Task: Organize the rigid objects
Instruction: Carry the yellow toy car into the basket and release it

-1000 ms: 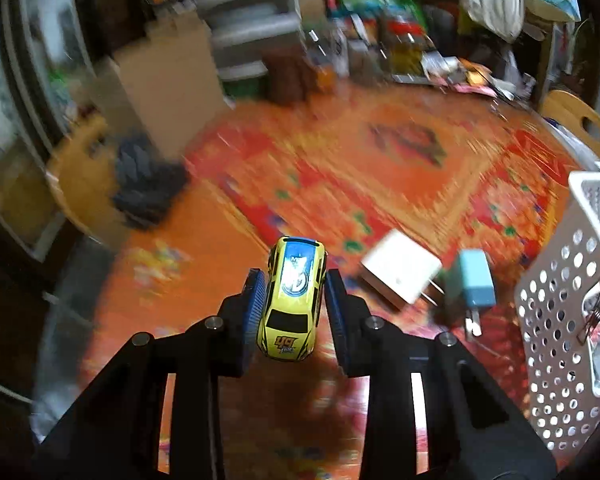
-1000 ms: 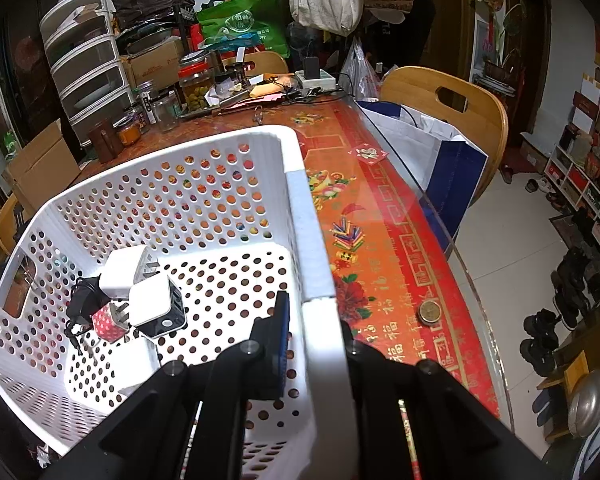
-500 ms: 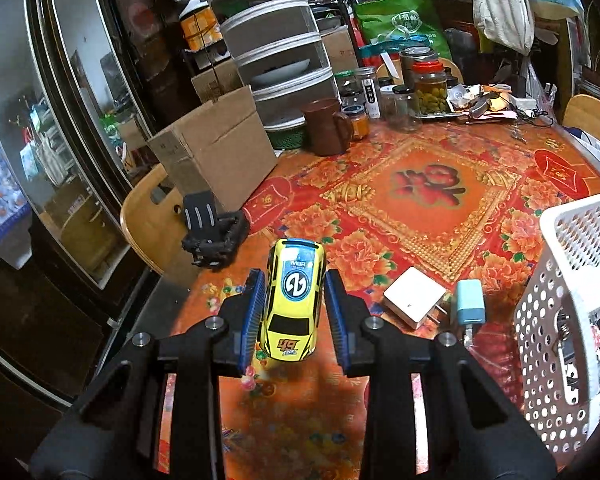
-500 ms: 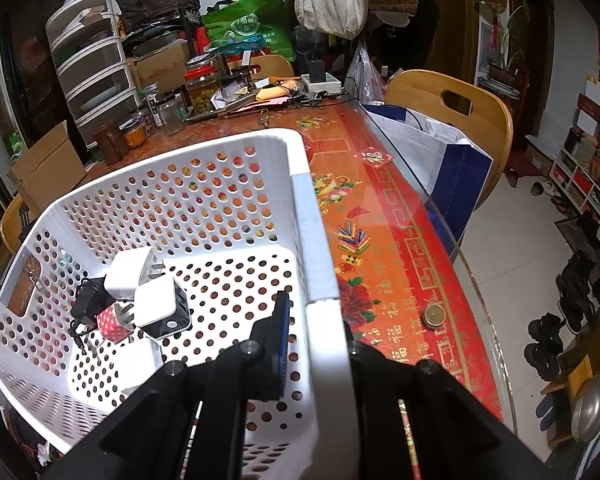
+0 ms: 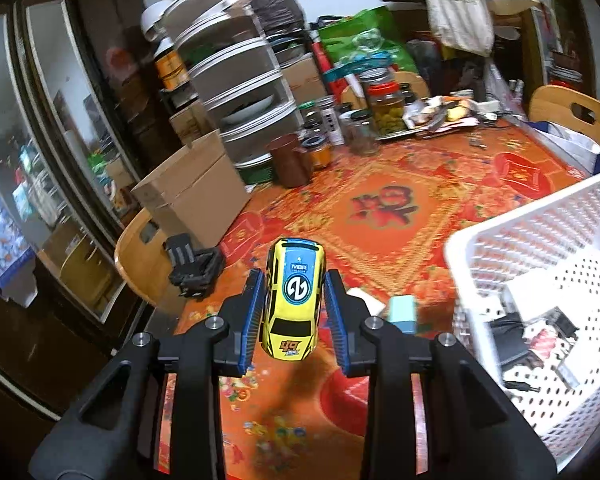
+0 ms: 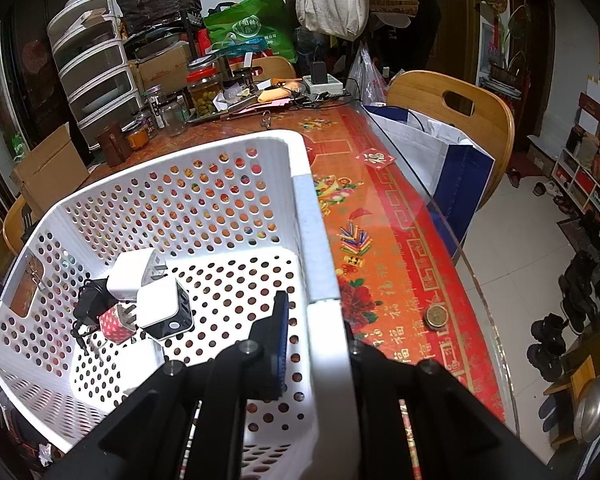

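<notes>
Right claw (image 6: 316, 344) straddles basket wall (image 6: 320, 264), outer finger hidden.

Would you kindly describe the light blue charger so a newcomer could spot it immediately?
Find the white perforated basket on the red patterned tablecloth. Just outside its wall lie two plugs; the light blue charger is nearer the basket, its neighbour white.

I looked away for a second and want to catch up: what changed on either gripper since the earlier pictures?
The left gripper lifted the yellow toy car up from the table and swung toward the white basket; more of the basket's inside now shows. The two chargers left on the table now sit partly behind its finger. The right gripper stayed clamped on the basket's rim, and the chargers inside did not shift.
</notes>
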A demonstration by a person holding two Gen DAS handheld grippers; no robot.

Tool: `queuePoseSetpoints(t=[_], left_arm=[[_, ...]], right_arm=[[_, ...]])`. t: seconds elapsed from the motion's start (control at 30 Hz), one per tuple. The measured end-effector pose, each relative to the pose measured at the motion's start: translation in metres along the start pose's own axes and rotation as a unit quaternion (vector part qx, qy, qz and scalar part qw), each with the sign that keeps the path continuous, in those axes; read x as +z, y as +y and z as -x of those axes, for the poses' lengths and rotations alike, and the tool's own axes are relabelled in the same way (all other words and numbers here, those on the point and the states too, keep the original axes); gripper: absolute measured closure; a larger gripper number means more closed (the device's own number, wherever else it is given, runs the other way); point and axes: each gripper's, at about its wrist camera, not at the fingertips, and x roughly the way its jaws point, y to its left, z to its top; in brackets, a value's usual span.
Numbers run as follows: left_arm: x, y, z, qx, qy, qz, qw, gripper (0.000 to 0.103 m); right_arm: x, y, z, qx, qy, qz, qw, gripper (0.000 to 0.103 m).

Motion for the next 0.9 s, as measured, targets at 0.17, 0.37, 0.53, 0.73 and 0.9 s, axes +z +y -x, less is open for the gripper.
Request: queuePoseSetpoints(t=[0.17, 0.37, 0.53, 0.73, 0.9], left_arm=[[0.004, -0.041, 0.03, -0.072, -0.01, -0.036, 0.9967, 0.075], [-0.002, -0.13, 0.026, -0.197, 0.069, -0.138, 0.9682, 0.075], [0.003, -0.179, 0.005, -0.193, 0.125, -0.206, 0.951, 0.075], [0.013, -0.215, -0.015, -0.194, 0.177, -0.258, 0.9299, 0.075], [0.014, -0.236, -0.032, -0.21, 0.207, -0.272, 0.916, 0.075]], right_arm=[[0.0, -0.001, 0.0, 0.004, 0.0, 0.001, 1.0, 0.091], [0.0, 0.0, 0.0, 0.006, 0.0, 0.001, 1.0, 0.091], [0.0, -0.001, -0.001, 0.01, -0.001, -0.001, 1.0, 0.091], [0.0, -0.003, -0.002, 0.012, -0.001, -0.002, 1.0, 0.091], [0.001, -0.003, -0.002, 0.013, -0.001, -0.001, 1.0, 0.091]])
